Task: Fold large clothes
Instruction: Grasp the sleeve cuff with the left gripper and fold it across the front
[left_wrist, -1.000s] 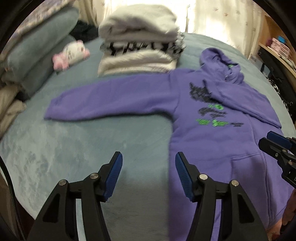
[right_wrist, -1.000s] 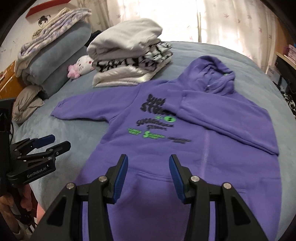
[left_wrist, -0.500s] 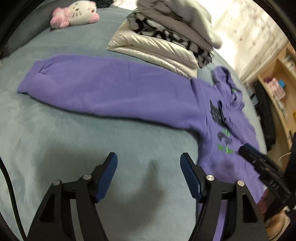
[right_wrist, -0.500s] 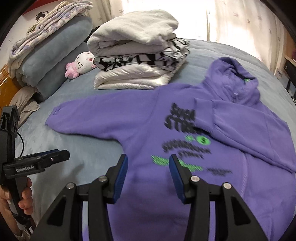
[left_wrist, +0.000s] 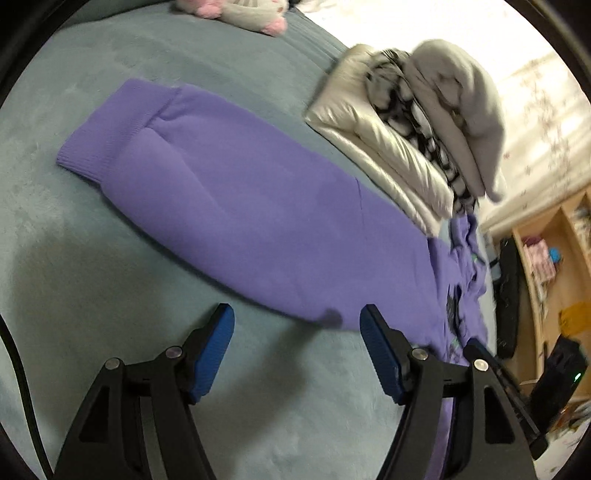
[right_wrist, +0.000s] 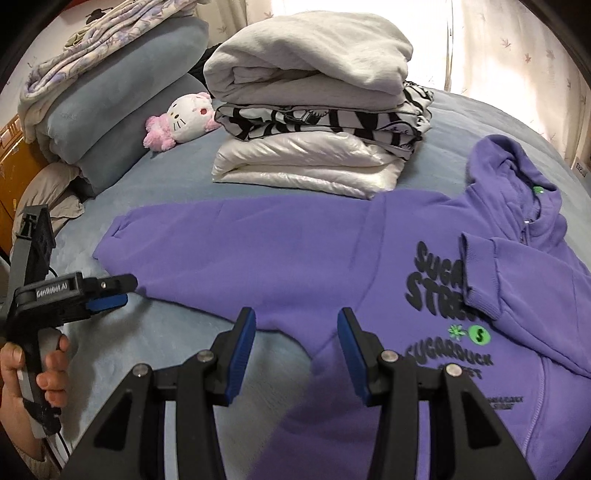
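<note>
We see the purple hoodie (right_wrist: 332, 258) lying flat on the bed (right_wrist: 177, 177), one sleeve (left_wrist: 229, 199) stretched out sideways, the other folded across the chest. Bare bedcover lies before that sleeve's near edge; a stack of folded clothes (right_wrist: 321, 122) sits just behind it. Our left hand-held gripper (left_wrist: 297, 332) hovers wide open at the sleeve's edge, holding nothing. Our right hand-held gripper (right_wrist: 296, 334) is likewise wide and empty over the underarm.

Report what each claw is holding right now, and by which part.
Nothing is held. The left claw is open just short of the purple hoodie's outstretched sleeve; the right claw is open above the hoodie's underarm, with no fabric between its fingers.
</note>
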